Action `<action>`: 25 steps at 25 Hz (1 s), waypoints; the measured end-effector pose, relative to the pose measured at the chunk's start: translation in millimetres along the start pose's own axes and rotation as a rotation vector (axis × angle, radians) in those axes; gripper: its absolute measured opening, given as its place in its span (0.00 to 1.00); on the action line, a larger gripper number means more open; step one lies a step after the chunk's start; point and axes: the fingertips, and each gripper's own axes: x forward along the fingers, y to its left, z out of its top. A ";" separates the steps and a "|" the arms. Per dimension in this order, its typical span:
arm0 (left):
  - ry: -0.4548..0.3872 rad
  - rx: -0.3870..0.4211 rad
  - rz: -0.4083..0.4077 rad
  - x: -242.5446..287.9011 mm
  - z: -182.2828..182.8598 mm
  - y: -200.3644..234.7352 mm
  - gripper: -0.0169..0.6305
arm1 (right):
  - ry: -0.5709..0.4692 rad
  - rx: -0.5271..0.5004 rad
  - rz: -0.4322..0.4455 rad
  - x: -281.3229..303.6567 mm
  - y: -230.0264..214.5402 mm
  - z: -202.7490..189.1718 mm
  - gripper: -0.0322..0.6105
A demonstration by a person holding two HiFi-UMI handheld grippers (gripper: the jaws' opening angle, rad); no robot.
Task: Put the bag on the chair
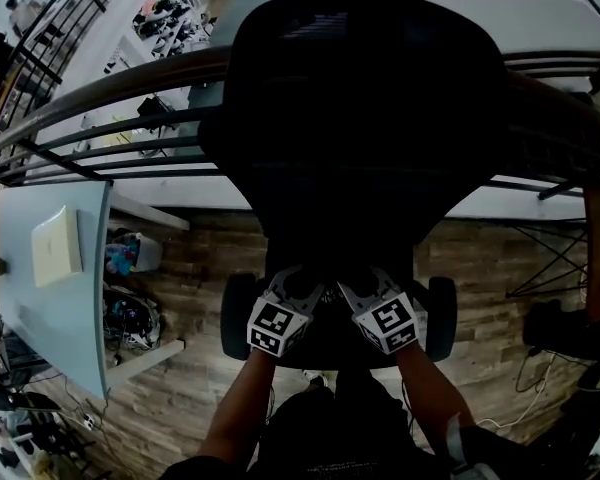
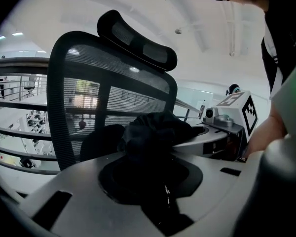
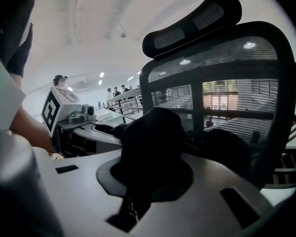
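Cloth fills both tongs: the left gripper point(image 1: 296, 286) and right gripper point(image 1: 365, 288) each pinch a bunched black fold of the bag point(image 2: 153, 130), held over the seat just before the chair point(image 1: 365, 118) backrest. It looks soft, limp and light, best gripped by gathered edges. Its length seems to run sideways, gripper to gripper.

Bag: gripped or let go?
Gripped: black bag fabric bunches between the jaws of the left hand-held gripper and right hand-held gripper, over the chair.
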 end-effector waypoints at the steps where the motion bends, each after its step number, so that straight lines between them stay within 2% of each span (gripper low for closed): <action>1: 0.003 -0.003 0.006 0.9 -2.7 0.2 0.18 | 0.005 0.006 0.002 0.6 -0.5 -3.1 0.14; 5: 0.001 -0.038 0.016 8.5 -9.7 3.3 0.18 | 0.002 0.028 -0.003 4.3 -8.0 -9.1 0.14; 14: 0.064 -0.015 0.050 23.0 -27.0 7.3 0.19 | 0.021 0.129 -0.044 10.9 -18.3 -30.5 0.14; 19: 0.080 -0.013 0.078 14.3 -35.1 11.9 0.22 | 0.084 0.070 -0.010 11.3 -12.8 -36.7 0.16; 23: 0.106 -0.006 0.079 11.6 -45.1 16.5 0.25 | 0.150 0.025 0.019 14.5 -11.8 -43.7 0.26; 25: 0.121 -0.036 0.078 13.1 -53.7 17.1 0.30 | 0.175 0.019 0.010 12.5 -13.7 -49.6 0.32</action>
